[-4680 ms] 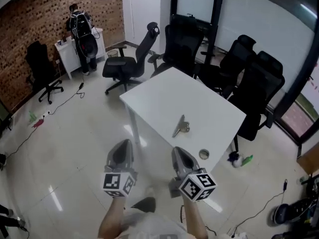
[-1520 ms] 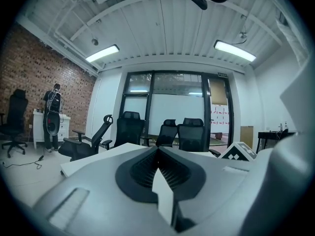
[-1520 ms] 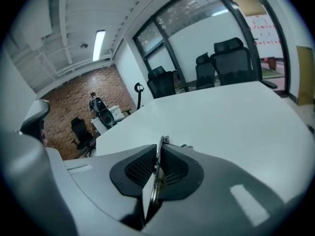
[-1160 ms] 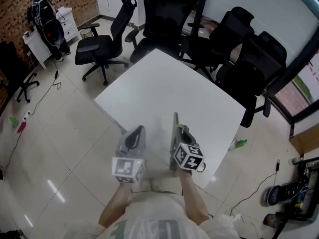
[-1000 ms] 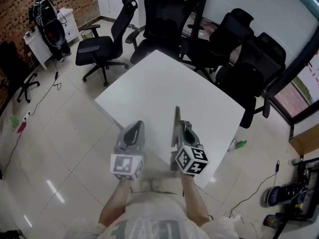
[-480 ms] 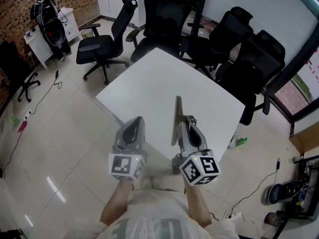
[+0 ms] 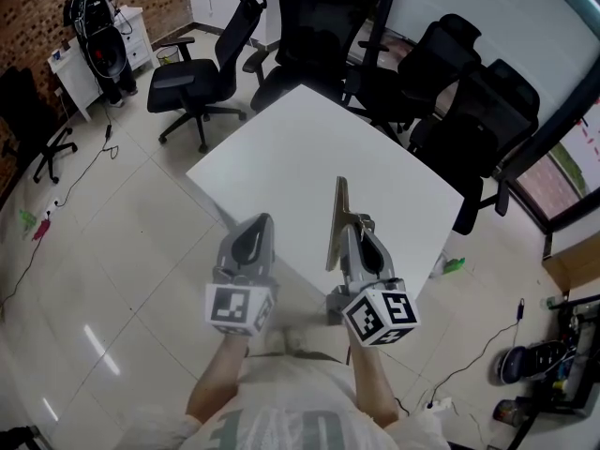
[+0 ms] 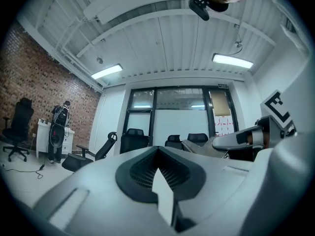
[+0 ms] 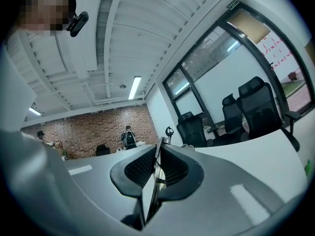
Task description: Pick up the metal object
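Observation:
The metal object [image 7: 335, 221], a thin flat grey piece, stands on edge above the white table [image 7: 309, 148]. My right gripper [image 7: 353, 231] is shut on its lower part and holds it clear of the tabletop. In the right gripper view the metal object [image 9: 158, 156] shows as a thin edge pinched between the jaws of the right gripper [image 9: 155, 165]. My left gripper [image 7: 254, 234] hangs beside it, over the table's near edge, shut and empty. In the left gripper view the left gripper [image 8: 158, 170] has its jaws together with nothing between them.
Black office chairs [image 7: 469, 111] crowd the table's far and right sides, and another chair [image 7: 202, 73] stands at its left. A person [image 7: 94, 22] stands by a white desk far left. Cables [image 7: 89, 153] and a green bottle [image 7: 454, 266] lie on the tiled floor.
The metal object lay flat on the table several seconds ago; now it is off the table in my right gripper. Over the last second both grippers have drifted slightly away from the table.

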A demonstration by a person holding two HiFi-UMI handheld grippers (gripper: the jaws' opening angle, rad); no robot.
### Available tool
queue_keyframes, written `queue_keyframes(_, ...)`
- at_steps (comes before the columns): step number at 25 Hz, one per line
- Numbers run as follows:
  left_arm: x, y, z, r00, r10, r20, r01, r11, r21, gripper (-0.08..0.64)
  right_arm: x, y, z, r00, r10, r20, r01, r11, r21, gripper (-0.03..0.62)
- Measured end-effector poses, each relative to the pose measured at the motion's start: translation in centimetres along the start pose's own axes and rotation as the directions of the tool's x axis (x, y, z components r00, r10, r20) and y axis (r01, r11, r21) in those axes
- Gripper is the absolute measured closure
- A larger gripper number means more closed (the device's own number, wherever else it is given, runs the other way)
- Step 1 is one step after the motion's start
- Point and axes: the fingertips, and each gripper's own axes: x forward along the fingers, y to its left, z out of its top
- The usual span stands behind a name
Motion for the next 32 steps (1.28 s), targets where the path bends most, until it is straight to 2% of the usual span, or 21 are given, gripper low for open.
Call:
queue_keyframes(3, -0.2, 0.1, 0.6, 1.0, -0.002, -0.001, 0.002, 1.0, -0.017, 0.563, -0.2, 0.7, -0.3, 1.0, 0.001, -0.003, -0.001, 1.0, -0.006, 0.555)
queue_keyframes(10, -0.6, 0.6, 1.0, 1.0, -0.015, 0.009, 0.015, 1.0, 0.002, 0.563, -0.8, 1.7, -1.0, 1.0, -0.012, -0.02, 0.012, 1.0, -0.029, 0.555)
queue_keyframes(18, -2.0, 0.4, 0.5, 0.999, -0.026, -0.029, 0.027, 0.999, 0.028, 0.563, -2.0, 3.3, -1.9, 0.999, -0.018, -0.029, 0.016, 0.999, -0.048, 0.555)
queue_keyframes(24, -4.7, 0.0, 0.5, 1.0, 0.014, 0.008, -0.014, 1.0, 0.005, 0.563, -4.5, 4.5, -3.1, 0.999, 0.015, -0.036, -0.016, 0.999, -0.037, 0.555)
queue_keyframes(28, -7.6, -0.8, 0.9, 0.998, 0.044, 0.048, -0.046, 0.998, 0.043, 0.563, -6.6, 5.5, -3.1, 0.998, 0.055, -0.036, -0.056, 0.998, -0.036, 0.554)
queue_keyframes(32, -12.9, -3.5, 1.3, 0.994, 0.084, 0.063, -0.086, 0.996, 0.026, 0.563, -12.5, 7.7, -2.9, 0.993, 0.118, -0.026, -0.119, 0.992, -0.05, 0.554)
